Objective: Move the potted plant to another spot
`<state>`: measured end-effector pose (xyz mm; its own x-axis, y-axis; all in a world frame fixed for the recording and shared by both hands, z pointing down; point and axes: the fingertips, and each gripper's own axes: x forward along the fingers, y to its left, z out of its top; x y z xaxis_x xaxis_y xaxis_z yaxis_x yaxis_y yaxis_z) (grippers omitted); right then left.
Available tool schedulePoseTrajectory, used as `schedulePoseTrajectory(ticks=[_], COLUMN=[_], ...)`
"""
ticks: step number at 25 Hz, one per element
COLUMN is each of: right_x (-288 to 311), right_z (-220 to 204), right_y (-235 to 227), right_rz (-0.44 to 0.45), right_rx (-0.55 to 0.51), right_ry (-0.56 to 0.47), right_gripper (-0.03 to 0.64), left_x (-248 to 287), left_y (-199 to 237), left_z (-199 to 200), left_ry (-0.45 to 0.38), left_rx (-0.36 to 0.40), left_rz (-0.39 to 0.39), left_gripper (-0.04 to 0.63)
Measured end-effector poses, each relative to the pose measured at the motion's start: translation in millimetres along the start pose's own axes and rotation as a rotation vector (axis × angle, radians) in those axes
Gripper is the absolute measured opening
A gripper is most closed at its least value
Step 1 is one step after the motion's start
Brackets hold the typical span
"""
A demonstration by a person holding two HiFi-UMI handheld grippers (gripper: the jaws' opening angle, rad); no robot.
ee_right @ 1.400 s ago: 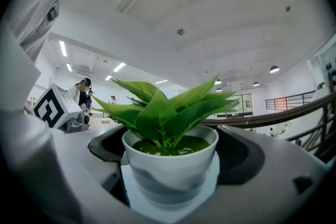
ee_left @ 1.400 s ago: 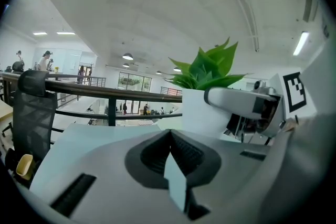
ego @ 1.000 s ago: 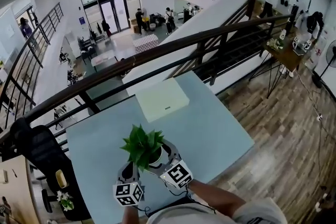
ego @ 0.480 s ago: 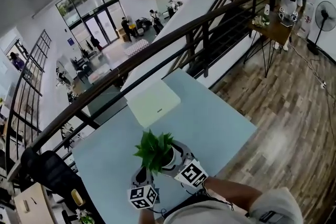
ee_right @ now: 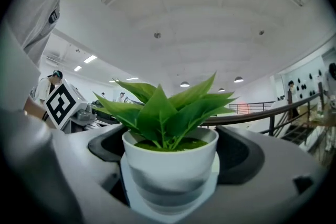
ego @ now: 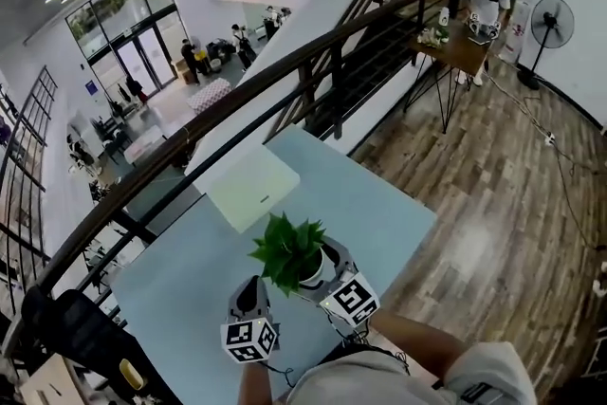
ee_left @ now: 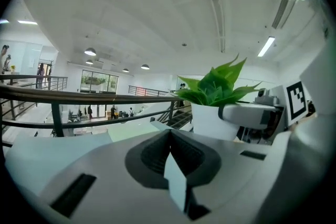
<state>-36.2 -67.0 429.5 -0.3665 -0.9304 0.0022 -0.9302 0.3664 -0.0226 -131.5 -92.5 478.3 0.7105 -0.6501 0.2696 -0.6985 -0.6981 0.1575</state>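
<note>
The potted plant has green leaves in a small white pot. It is held near the front of the pale blue table. My right gripper is shut on the pot, one jaw on each side of it, as the right gripper view shows. My left gripper is just left of the plant, shut with nothing between its pads. In the left gripper view the plant appears at the right, gripped by the other tool.
A flat white pad lies at the table's far side, next to a dark railing over a drop to a lower floor. Wooden floor lies to the right, with a trestle desk and a fan beyond.
The plant, still in my right gripper, has shifted to the right relative to the white pad. The left gripper now sits slightly apart from the pot. The head view has swung.
</note>
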Motion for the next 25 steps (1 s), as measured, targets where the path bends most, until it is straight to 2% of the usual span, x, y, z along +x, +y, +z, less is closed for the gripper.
schedulePoseTrajectory(ticks=[7,15,19,25], right_x=[-26,-57,-71,-85], right_z=[1,-9,-9,-23], right_y=[-23,-18,-10,-16], right_rz=[-0.189,-0.318,-0.368,-0.412], right_rx=[0.005,-0.007,-0.006,0.021], right_ry=[0.016,0.045,0.056,0.074], right_gripper=[0.525,0.525,0.525,0.525], left_x=[11,17,12,10], left_y=[-27,-54,-60,-68], left_z=[11,-10,-24,-36], left_ry=[-0.024,0.001,0.029,0.053], left_rx=[0.024,0.016,0.000,0.003], left_rz=[-0.156,-0.317,-0.362,-0.390], left_gripper=[0.012,0.012,0.012,0.012])
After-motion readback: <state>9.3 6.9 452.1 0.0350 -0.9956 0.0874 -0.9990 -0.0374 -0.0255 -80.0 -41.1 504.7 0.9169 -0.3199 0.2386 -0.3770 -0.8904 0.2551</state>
